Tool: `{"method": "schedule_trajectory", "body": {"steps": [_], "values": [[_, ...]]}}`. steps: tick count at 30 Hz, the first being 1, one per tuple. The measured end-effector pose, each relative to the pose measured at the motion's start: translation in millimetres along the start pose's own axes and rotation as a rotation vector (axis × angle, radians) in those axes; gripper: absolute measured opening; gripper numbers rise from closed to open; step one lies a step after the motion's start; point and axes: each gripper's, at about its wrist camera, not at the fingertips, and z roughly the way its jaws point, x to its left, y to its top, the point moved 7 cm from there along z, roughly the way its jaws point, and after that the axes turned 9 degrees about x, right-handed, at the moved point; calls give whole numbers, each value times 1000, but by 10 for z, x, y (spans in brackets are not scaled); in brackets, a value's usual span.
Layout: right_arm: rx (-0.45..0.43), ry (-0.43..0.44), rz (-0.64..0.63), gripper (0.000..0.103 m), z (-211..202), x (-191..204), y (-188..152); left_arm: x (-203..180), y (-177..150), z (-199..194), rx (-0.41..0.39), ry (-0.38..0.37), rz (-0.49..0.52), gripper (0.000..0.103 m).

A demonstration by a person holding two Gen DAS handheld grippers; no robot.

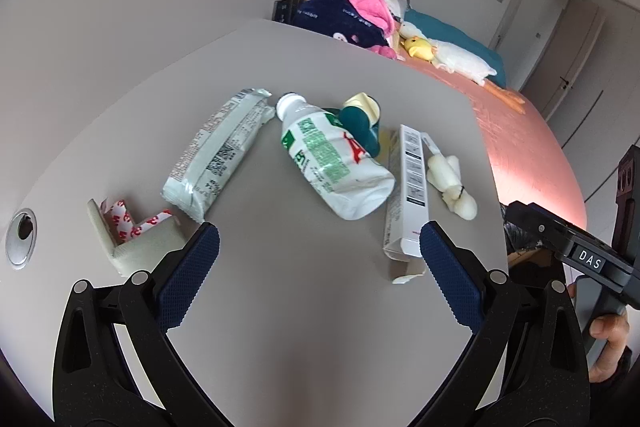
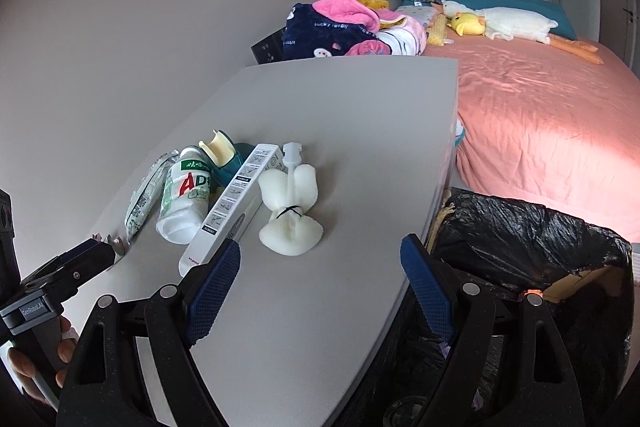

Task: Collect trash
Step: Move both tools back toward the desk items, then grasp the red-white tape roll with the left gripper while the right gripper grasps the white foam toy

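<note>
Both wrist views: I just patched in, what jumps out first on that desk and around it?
A row of trash lies across the grey desk: a white drink bottle on its side mid-desk, a foil snack wrapper to its left, and a long white carton to its right. Both the left gripper and the right gripper hover open and empty. A black-lined bin waits off the desk's right edge, beside the pink bed.

Crushed bottle [image 1: 334, 163], wrapper [image 1: 218, 151], box [image 1: 408, 195] lying on desk [image 1: 300, 307] w/ sponge [image 1: 452, 183]
</note>
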Motion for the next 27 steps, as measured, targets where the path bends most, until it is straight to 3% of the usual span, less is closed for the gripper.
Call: {"method": "schedule_trajectory", "body": {"steps": [14,27], "values": [[48,-18,-36,83,385,125,173,503,40,64,15,55,-78,97],[95,-62,-72,83,704,158,267,790,66,-23,-8,93,-91,97]]}}
